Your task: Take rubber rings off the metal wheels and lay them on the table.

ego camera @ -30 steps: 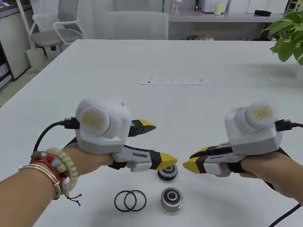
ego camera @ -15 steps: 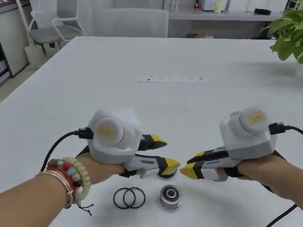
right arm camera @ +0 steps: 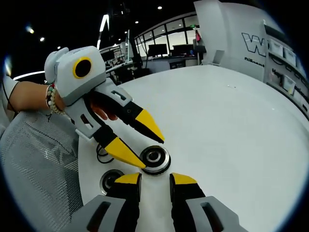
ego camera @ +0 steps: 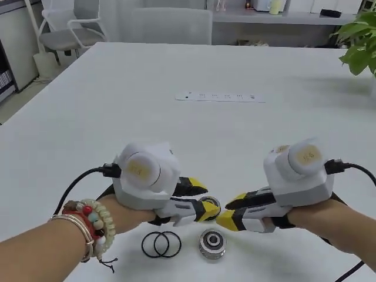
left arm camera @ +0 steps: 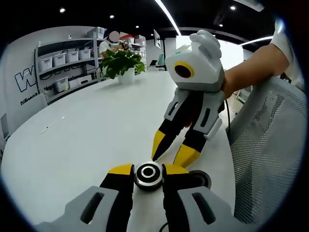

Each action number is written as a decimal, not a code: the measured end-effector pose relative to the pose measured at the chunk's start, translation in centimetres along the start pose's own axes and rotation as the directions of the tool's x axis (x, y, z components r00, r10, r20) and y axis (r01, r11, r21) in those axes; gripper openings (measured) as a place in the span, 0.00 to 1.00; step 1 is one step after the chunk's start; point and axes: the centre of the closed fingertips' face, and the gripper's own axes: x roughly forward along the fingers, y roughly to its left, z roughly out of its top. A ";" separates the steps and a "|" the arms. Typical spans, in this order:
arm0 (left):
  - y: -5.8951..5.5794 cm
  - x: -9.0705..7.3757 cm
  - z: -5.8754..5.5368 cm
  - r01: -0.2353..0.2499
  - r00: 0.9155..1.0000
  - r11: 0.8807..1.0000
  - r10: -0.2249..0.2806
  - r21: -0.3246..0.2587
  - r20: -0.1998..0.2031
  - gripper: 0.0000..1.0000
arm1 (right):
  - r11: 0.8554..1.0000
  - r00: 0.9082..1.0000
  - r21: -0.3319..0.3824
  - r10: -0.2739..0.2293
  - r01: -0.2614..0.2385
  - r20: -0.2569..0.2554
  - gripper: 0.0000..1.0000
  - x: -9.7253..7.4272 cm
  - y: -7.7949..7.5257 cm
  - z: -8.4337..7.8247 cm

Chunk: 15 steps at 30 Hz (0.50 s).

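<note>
A metal wheel [ego camera: 211,205] with a black rubber rim stands on the white table [ego camera: 188,135]. My left gripper [ego camera: 205,198] is shut on this wheel [left arm camera: 148,175], a yellow tip against each side. My right gripper [ego camera: 227,212] is open, its tips just short of the wheel [right arm camera: 154,159] from the opposite side, and nothing sits between them. In the left gripper view the right gripper [left arm camera: 172,153] points down at the wheel. In the right gripper view the left gripper [right arm camera: 145,145] straddles it. A second, bare wheel [ego camera: 212,244] stands nearer me. Two loose black rings [ego camera: 160,244] lie left of it.
A socket strip [ego camera: 220,97] is set into the table's far middle. A green plant [ego camera: 359,41] stands at the far right and chairs [ego camera: 70,29] behind the table. Cables trail from both grippers. The near table edge is close below the rings.
Both grippers have come lower and closer together. The left jaws have narrowed around the rimmed wheel. The right gripper has moved left up to it.
</note>
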 end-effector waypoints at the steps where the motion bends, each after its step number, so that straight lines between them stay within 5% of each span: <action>1: 0.0 0.1 -0.3 0.002 1.000 1.000 -0.002 0.002 -0.014 0.18 | 1.000 1.000 -0.009 -0.004 0.004 0.001 0.22 0.1 0.1 0.1; 15: 0.1 0.0 -0.7 -0.010 1.000 0.999 0.009 -0.044 -0.023 0.08 | 1.000 1.000 -0.016 -0.025 0.025 0.013 0.21 0.9 -0.2 0.4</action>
